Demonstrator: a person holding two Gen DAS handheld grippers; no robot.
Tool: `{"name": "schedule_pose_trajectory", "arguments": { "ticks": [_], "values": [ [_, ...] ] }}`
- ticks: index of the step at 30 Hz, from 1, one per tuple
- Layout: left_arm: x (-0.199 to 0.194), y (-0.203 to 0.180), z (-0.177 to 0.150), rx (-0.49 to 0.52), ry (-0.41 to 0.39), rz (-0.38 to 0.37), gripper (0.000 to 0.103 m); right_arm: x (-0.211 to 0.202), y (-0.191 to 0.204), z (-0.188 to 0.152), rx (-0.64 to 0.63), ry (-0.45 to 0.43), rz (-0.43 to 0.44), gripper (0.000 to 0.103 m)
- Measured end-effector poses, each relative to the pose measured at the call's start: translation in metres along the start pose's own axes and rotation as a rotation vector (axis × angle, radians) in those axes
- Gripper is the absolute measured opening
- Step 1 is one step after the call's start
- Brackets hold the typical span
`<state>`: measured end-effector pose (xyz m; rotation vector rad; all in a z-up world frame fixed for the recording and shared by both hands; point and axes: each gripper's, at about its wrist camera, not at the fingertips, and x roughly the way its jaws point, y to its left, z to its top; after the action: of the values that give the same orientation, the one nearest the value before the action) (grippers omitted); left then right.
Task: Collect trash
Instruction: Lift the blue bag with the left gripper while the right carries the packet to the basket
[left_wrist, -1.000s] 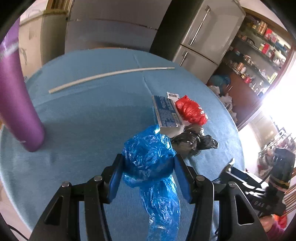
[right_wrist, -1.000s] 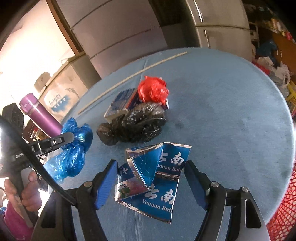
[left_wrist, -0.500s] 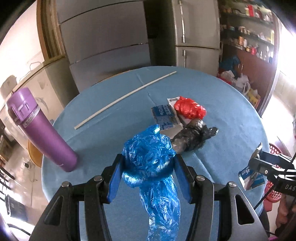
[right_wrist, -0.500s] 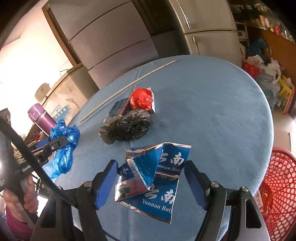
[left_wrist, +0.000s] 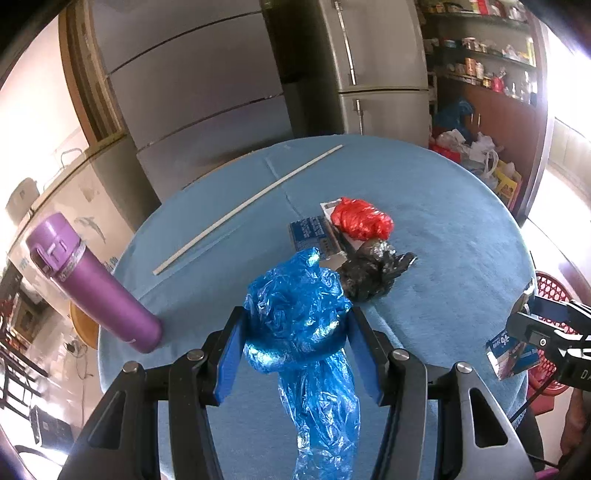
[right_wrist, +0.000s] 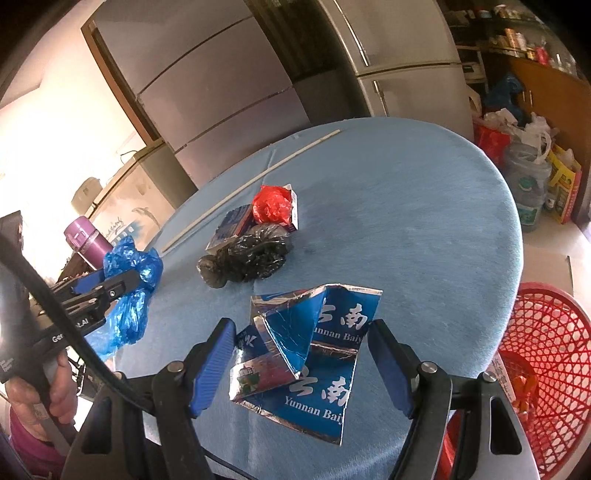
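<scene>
Above the tabletop (right_wrist: 424, 221), I am squeezing a blue bag (left_wrist: 299, 325) in my left tool (left_wrist: 295, 343) and a flat carton (right_wrist: 314, 350) in my right tool (right_wrist: 303, 358). Both are hanging loosely, so either could be slipping out before reaching the basket (right_wrist: 546, 350).

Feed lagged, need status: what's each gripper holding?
Left gripper: closed on the blue plastic bag.
Right gripper: closed on the flattened blue carton.
</scene>
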<state>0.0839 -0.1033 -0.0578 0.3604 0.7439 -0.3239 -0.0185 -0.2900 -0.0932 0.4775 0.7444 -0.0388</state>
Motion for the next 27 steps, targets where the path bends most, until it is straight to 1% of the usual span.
{"name": "schedule_pose_trajectory", "arguments": {
  "ticks": [15, 27],
  "values": [
    [-0.017, -0.042, 0.006, 0.118, -0.034, 0.009, 0.057, -0.021, -0.019, -0.005, 0.042, -0.040, 0.010, 0.076],
    [-0.017, -0.058, 0.009, 0.159, -0.028, 0.005, 0.057, -0.030, -0.030, -0.008, 0.063, -0.055, 0.006, 0.076]
  ]
}}
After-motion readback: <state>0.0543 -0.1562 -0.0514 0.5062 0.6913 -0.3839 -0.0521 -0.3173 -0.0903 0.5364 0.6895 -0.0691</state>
